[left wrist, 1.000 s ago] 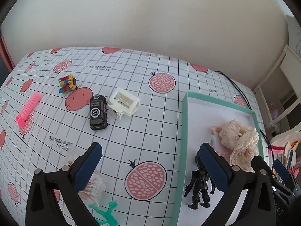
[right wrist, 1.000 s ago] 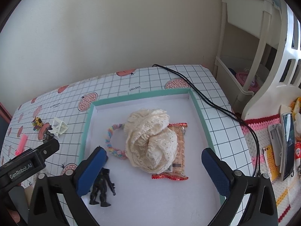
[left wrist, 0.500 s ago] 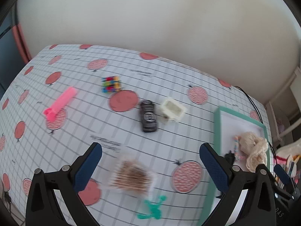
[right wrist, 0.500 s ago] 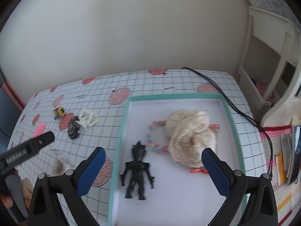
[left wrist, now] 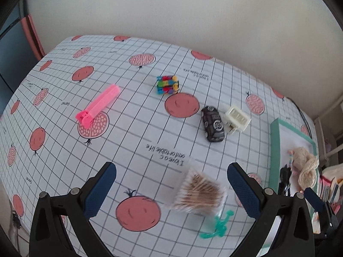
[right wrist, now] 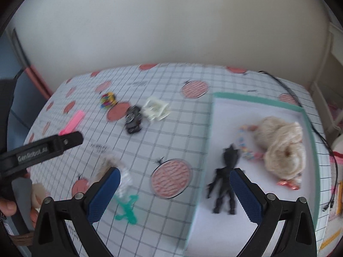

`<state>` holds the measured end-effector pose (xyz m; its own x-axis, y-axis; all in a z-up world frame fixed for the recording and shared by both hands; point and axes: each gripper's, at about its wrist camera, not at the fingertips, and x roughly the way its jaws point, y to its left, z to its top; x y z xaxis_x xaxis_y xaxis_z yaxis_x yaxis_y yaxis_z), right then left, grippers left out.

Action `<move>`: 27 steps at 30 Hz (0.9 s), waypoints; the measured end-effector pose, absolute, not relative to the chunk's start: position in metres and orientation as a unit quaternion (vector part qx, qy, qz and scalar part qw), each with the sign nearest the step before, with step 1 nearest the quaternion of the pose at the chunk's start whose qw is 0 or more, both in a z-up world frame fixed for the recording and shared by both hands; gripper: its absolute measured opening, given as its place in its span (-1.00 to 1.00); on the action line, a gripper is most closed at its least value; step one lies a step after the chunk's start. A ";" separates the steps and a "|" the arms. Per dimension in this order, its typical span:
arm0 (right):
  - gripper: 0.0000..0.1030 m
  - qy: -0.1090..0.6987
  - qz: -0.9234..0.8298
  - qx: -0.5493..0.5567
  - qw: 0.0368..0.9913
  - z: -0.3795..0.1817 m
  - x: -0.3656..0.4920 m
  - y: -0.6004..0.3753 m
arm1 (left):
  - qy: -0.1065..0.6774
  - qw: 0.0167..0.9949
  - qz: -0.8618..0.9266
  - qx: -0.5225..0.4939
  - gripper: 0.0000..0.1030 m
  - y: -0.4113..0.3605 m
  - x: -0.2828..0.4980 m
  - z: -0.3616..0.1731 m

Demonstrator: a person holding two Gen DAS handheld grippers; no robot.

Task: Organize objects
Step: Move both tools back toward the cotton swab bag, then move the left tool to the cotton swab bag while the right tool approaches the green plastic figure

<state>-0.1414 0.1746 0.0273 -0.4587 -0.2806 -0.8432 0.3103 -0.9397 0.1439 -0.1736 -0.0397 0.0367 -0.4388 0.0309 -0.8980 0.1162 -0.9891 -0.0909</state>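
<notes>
— So, left gripper (left wrist: 171,184): jaws wide apart, clamped on nothing, hovering over the grid-and-pomegranate tablecloth (left wrist: 133,132). Below and between the blue pads (left wrist: 100,189), a clear packet of wooden cotton swabs (left wrist: 200,191), blurred, lying flat on the cloth. Just beside it, nearer the camera, a small green plastic figure (left wrist: 216,227).

— And further out?

— Lying well apart from the swabs: a pink plastic clip (left wrist: 98,105) to the left, a multicoloured block cube (left wrist: 167,85) toward the wall, then a black toy car (left wrist: 212,124) touching or almost touching a white plastic cage-like part (left wrist: 237,118); hard to say which.

— Right gripper (right wrist: 173,189)?

— Likewise spread open and empty, held above the near edge of the mint-rimmed white tray (right wrist: 209,132). Inside the tray: a black toy figure (right wrist: 224,176) lying on its back near the left wall, a pastel braided loop (right wrist: 244,143) beside it, a cream lace fabric bundle (right wrist: 283,147) on top of an orange snack wrapper (right wrist: 288,183), only a corner showing.

— Anything else?

— At the left edge of the right view, a hand (right wrist: 8,207) around the left gripper's black handle.
</notes>
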 end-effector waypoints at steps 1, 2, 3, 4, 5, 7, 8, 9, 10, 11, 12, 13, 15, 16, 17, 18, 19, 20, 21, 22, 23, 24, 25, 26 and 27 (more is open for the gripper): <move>1.00 0.023 -0.849 0.496 0.178 0.024 -0.139 0.168 | 0.068 0.025 -0.843 0.533 1.00 -0.042 -0.173 0.035; 1.00 0.026 -0.846 0.501 0.182 0.022 -0.137 0.165 | 0.067 0.025 -0.840 0.538 1.00 -0.044 -0.174 0.033; 1.00 0.029 -0.842 0.506 0.186 0.020 -0.136 0.161 | 0.066 0.023 -0.835 0.545 1.00 -0.048 -0.174 0.029; 1.00 0.033 -0.835 0.515 0.189 0.015 -0.134 0.157 | 0.066 0.021 -0.832 0.551 1.00 -0.050 -0.174 0.026; 1.00 0.037 -0.831 0.522 0.189 0.012 -0.134 0.153 | 0.067 0.018 -0.828 0.557 1.00 -0.052 -0.174 0.023; 1.00 0.043 -0.821 0.537 0.190 0.004 -0.132 0.147 | 0.067 0.016 -0.819 0.570 1.00 -0.055 -0.173 0.016; 1.00 0.044 -0.818 0.541 0.192 0.001 -0.132 0.146 | 0.067 0.015 -0.816 0.574 1.00 -0.056 -0.173 0.014; 1.00 0.046 -0.813 0.546 0.195 -0.001 -0.131 0.144 | 0.065 0.011 -0.813 0.579 1.00 -0.056 -0.173 0.011; 1.00 0.048 -0.809 0.551 0.197 -0.004 -0.130 0.141 | 0.063 0.007 -0.811 0.581 1.00 -0.056 -0.173 0.009; 1.00 0.050 -0.807 0.554 0.199 -0.005 -0.128 0.139 | 0.060 0.004 -0.809 0.584 1.00 -0.055 -0.173 0.008; 1.00 0.052 -0.804 0.557 0.202 -0.007 -0.127 0.137 | 0.055 0.001 -0.806 0.589 1.00 -0.054 -0.172 0.005; 1.00 0.056 -0.799 0.562 0.205 -0.009 -0.125 0.135 | 0.051 -0.001 -0.804 0.592 1.00 -0.054 -0.172 0.004; 1.00 0.064 -0.794 0.568 0.208 -0.013 -0.123 0.131 | 0.046 -0.007 -0.803 0.595 1.00 -0.053 -0.172 0.002; 1.00 0.067 -0.791 0.571 0.209 -0.016 -0.122 0.128 | 0.047 -0.009 -0.802 0.595 1.00 -0.052 -0.172 0.001; 1.00 0.069 -0.789 0.574 0.210 -0.018 -0.121 0.126 | 0.048 -0.011 -0.802 0.596 1.00 -0.053 -0.172 0.001; 1.00 0.071 -0.786 0.576 0.213 -0.020 -0.120 0.124 | 0.049 -0.012 -0.801 0.597 1.00 -0.053 -0.172 0.000; 1.00 0.075 -0.783 0.579 0.217 -0.022 -0.119 0.121 | 0.049 -0.013 -0.800 0.598 1.00 -0.053 -0.172 -0.001; 1.00 0.078 -0.780 0.580 0.219 -0.024 -0.118 0.119 | 0.049 -0.014 -0.799 0.599 1.00 -0.053 -0.172 -0.002; 1.00 0.081 -0.779 0.581 0.221 -0.026 -0.117 0.117 | 0.049 -0.016 -0.797 0.602 1.00 -0.053 -0.172 -0.004; 1.00 0.086 -0.776 0.583 0.224 -0.029 -0.116 0.114 | 0.049 -0.018 -0.796 0.603 1.00 -0.053 -0.172 -0.005; 1.00 0.088 -0.775 0.584 0.225 -0.030 -0.116 0.114 | 0.050 -0.020 -0.794 0.606 1.00 -0.052 -0.173 -0.007; 1.00 0.089 -0.774 0.585 0.225 -0.032 -0.116 0.113 | 0.051 -0.024 -0.791 0.610 1.00 -0.051 -0.174 -0.010; 1.00 0.088 -0.772 0.588 0.224 -0.034 -0.116 0.113 | 0.052 -0.026 -0.789 0.612 1.00 -0.051 -0.174 -0.012; 1.00 0.087 -0.772 0.589 0.224 -0.035 -0.117 0.113 | 0.053 -0.029 -0.788 0.613 1.00 -0.050 -0.175 -0.013; 1.00 0.086 -0.771 0.590 0.223 -0.036 -0.117 0.113 | 0.053 -0.035 -0.788 0.612 1.00 -0.047 -0.175 -0.014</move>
<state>-0.1170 0.1131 -0.0358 -0.2037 -0.2413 -0.9488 0.4450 -0.8861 0.1298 -0.1746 -0.0472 -0.0140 -0.2478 0.1193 -0.9614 0.0093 -0.9920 -0.1255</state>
